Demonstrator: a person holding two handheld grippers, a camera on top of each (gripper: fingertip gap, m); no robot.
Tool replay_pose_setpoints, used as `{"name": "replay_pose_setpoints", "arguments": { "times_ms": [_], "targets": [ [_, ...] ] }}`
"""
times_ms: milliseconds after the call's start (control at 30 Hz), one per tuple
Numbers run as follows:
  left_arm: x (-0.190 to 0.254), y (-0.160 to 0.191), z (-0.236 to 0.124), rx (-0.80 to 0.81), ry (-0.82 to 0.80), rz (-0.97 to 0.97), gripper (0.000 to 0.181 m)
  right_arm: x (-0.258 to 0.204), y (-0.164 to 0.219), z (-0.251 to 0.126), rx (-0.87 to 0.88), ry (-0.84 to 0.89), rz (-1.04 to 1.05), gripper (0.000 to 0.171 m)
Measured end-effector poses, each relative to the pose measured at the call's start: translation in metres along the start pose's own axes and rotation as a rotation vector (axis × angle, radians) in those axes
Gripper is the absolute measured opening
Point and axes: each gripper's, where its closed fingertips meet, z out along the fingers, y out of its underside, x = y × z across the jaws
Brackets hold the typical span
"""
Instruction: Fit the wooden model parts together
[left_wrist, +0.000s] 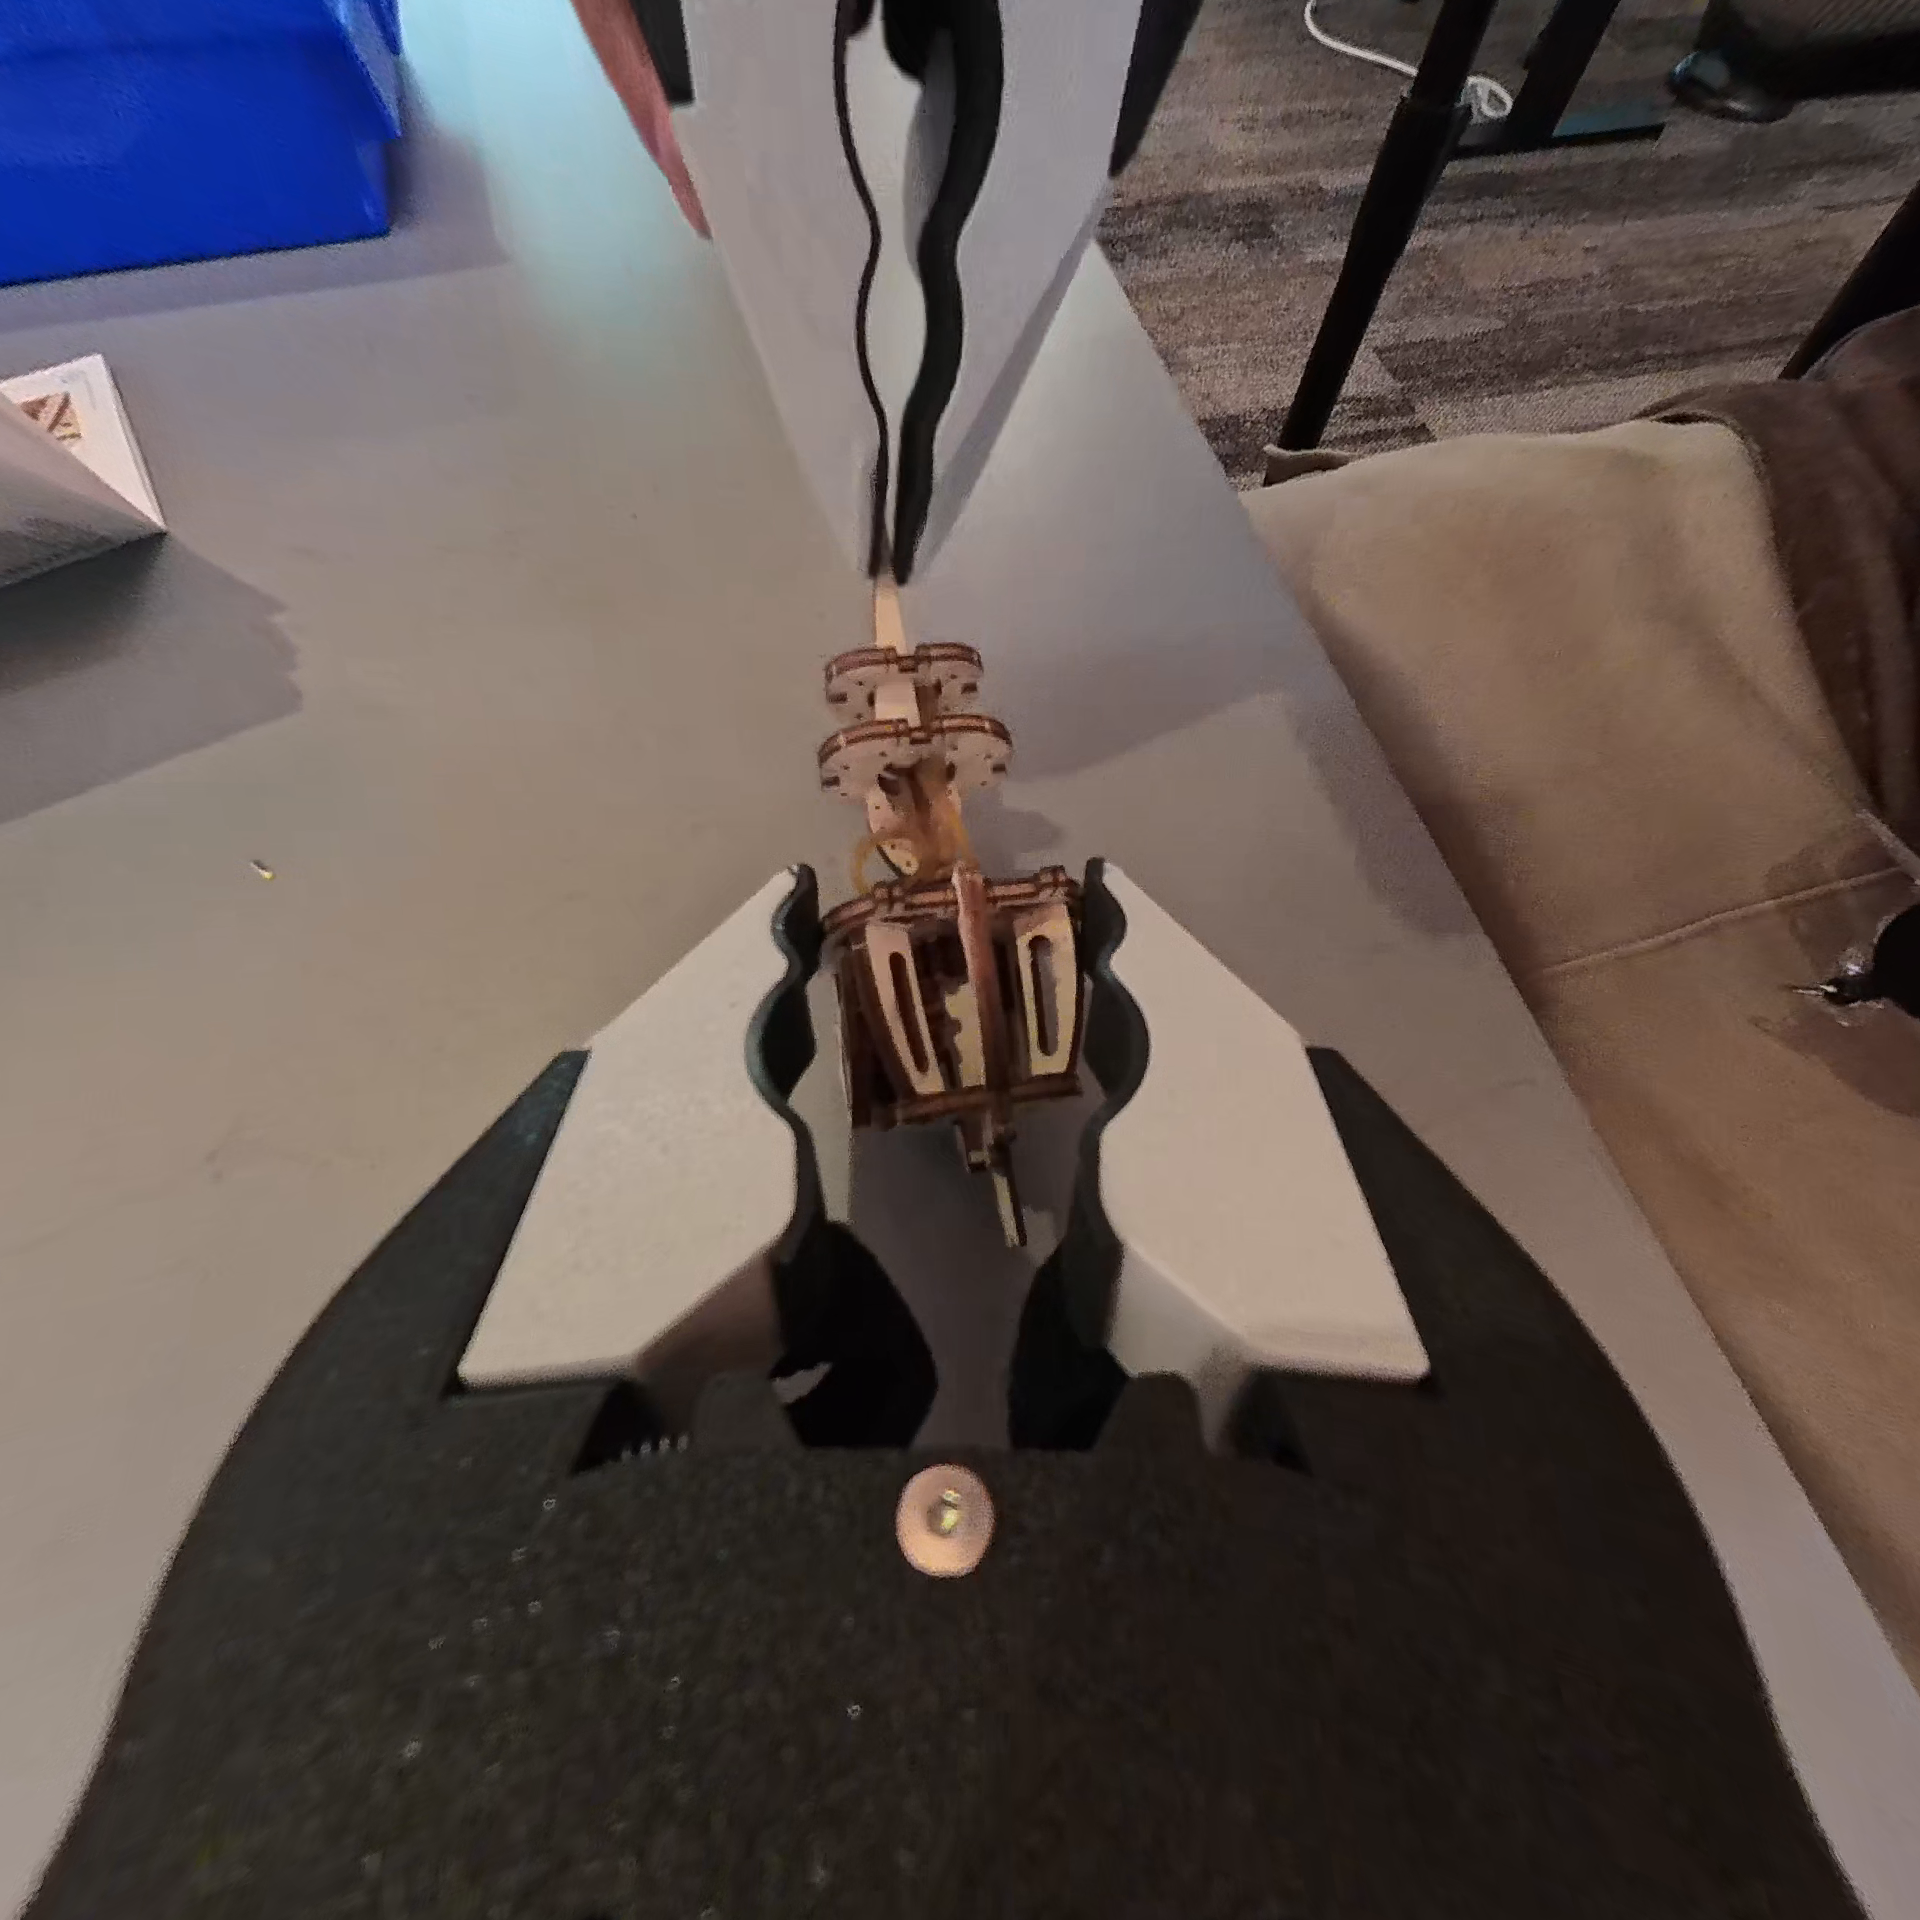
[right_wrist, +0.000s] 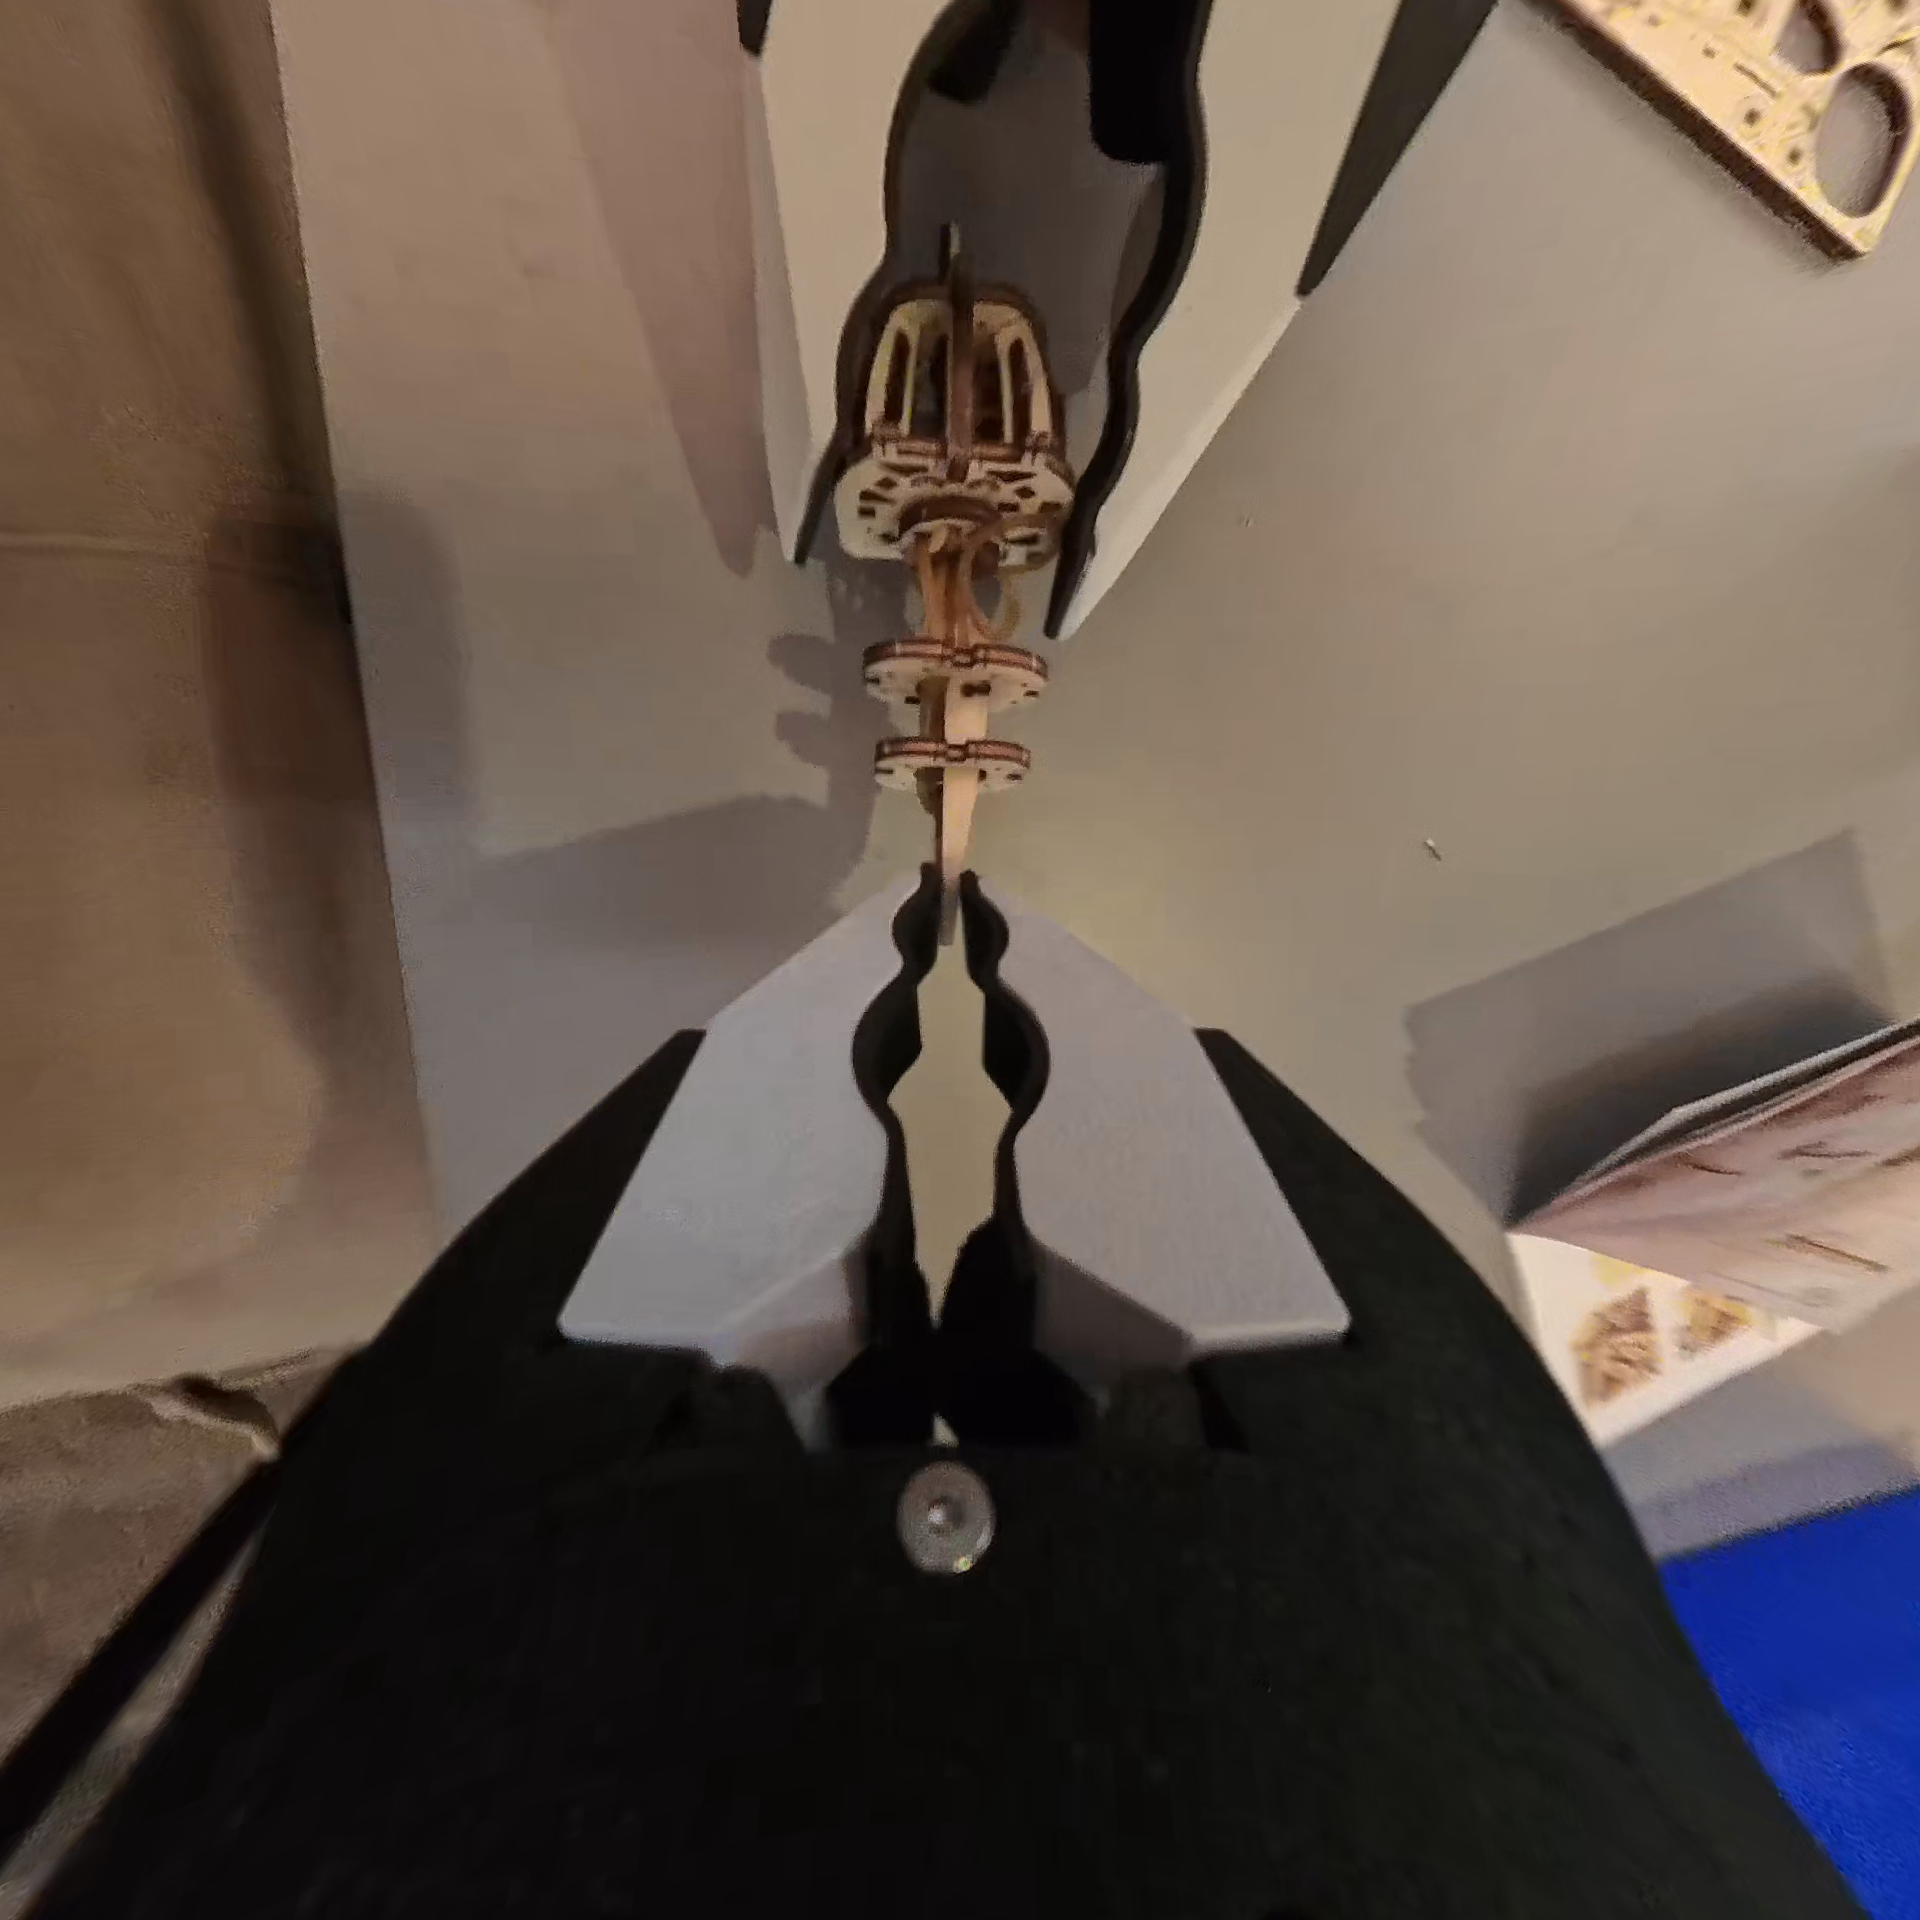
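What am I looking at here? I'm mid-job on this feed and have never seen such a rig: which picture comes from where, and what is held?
Each picture comes from a camera on one hand-held pair of tongs, looking along its fingers. In the left wrist view, the left tongs clamp the cage-like wooden model body. In the right wrist view, the right tongs pinch the thin wooden stem that carries two small discs. Both pairs face each other above a grey table. On it lie a punched wooden parts sheet and an instruction booklet; a blue box stands at the far edge.
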Motion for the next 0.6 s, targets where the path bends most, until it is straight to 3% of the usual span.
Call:
{"name": "replay_pose_setpoints", "arguments": {
  "times_ms": [33,133,333,433,533,600],
  "targets": [
    [-0.001,0.000,0.000,0.001,-0.001,-0.004,0.048,-0.001,-0.002,0.001,0.053,-0.005,0.032,0.003],
    [-0.002,0.001,0.000,-0.002,-0.012,0.009,0.048,-0.001,-0.006,0.000,0.188,-0.047,0.158,0.021],
    [-0.002,-0.003,0.000,0.009,-0.048,0.059,0.048,0.002,-0.007,-0.017,0.507,-0.309,0.636,0.023],
    [-0.003,-0.005,0.000,0.014,-0.068,0.075,0.048,0.011,0.009,-0.013,0.591,-0.297,0.918,0.021],
    [-0.006,-0.005,-0.001,0.016,-0.092,0.087,0.048,-0.001,0.006,-0.014,0.745,-0.551,1.217,0.030],
    [-0.007,-0.004,-0.001,0.012,-0.101,0.097,0.048,-0.002,0.006,-0.013,0.823,-0.611,1.322,0.014]
  ]
}}
